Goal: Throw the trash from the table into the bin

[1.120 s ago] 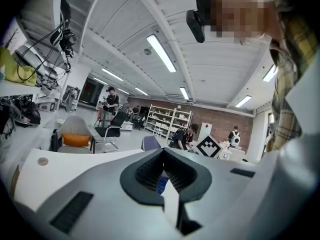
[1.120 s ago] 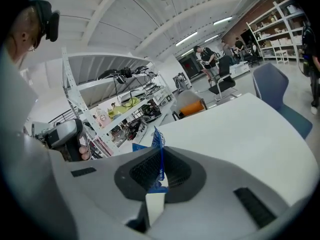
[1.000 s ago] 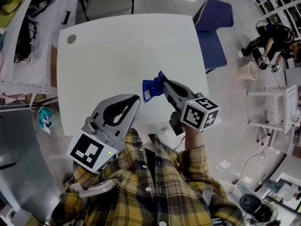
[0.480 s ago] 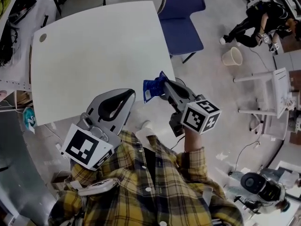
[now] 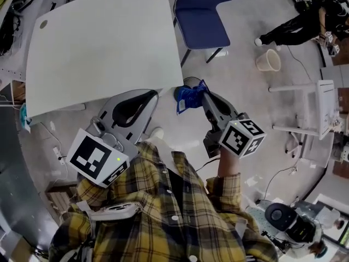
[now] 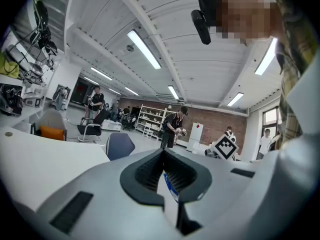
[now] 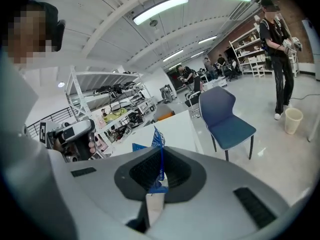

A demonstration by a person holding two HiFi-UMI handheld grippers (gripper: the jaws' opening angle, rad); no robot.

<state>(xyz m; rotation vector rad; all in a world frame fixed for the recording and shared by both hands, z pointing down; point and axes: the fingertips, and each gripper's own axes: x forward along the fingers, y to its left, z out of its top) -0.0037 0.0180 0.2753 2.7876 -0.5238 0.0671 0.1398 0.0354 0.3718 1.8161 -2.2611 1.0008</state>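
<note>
Jaws of the right gripper (image 5: 203,91) are pressed together on an edge of the blue wrapper (image 5: 188,97). It sticks out from the tips over the floor, just past the edge of the white table (image 5: 103,42) and near the blue chair (image 5: 203,15). Jaws of the left gripper (image 5: 154,95) look closed with nothing in them. The step in hand appears to be the carry to the bin, probably the pale bucket (image 5: 268,60) on the floor, well apart, beside a standing person (image 5: 297,29). Doing it well calls for a firm pinch all the way, since the wrapper is thin. It also calls for a path around the chair and a release only right above the bucket's mouth, low enough that the light wrapper cannot drift aside.
</note>
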